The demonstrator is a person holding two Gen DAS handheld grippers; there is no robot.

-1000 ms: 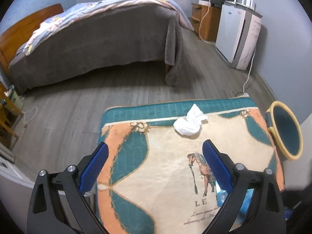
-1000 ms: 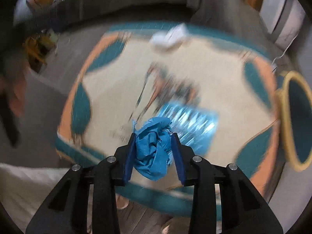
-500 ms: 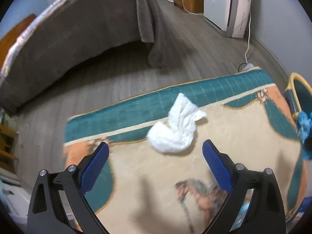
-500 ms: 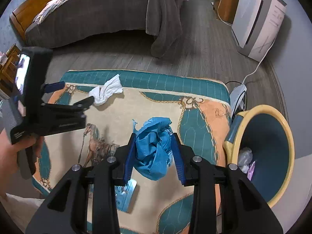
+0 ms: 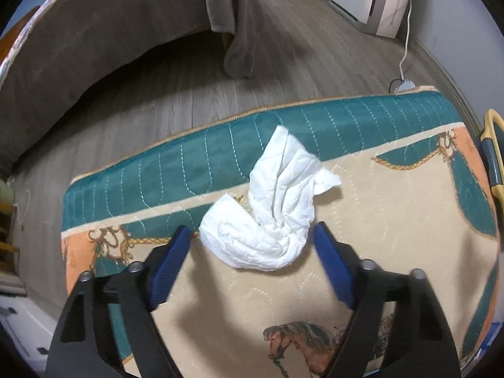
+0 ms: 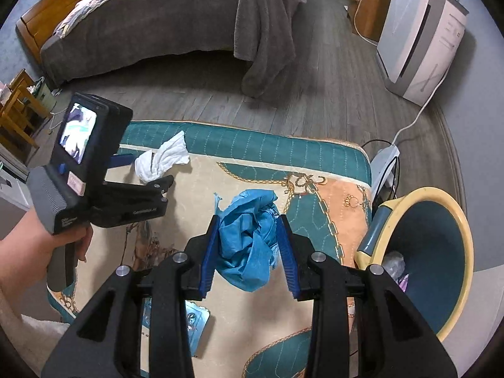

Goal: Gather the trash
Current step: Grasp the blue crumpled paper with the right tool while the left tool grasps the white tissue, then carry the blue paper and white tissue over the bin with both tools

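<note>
Patterned quilted mat (image 5: 393, 208) over grey floor; yellow-rimmed bin (image 6: 453, 217) just off its right edge. Right gripper (image 6: 249, 245) clamped on crumpled blue wad (image 6: 249, 249), above mat nr bin. Left gripper (image 5: 252, 236) closing, pads either side of white tissue (image 5: 271, 214) w/o pressing; tissue nr mat's far edge.

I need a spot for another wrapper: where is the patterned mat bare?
The mat's cream middle is bare between the white tissue and the bin. It is crowded at the far left corner, where the left gripper is closing around the tissue, and near the foil packet.
</note>
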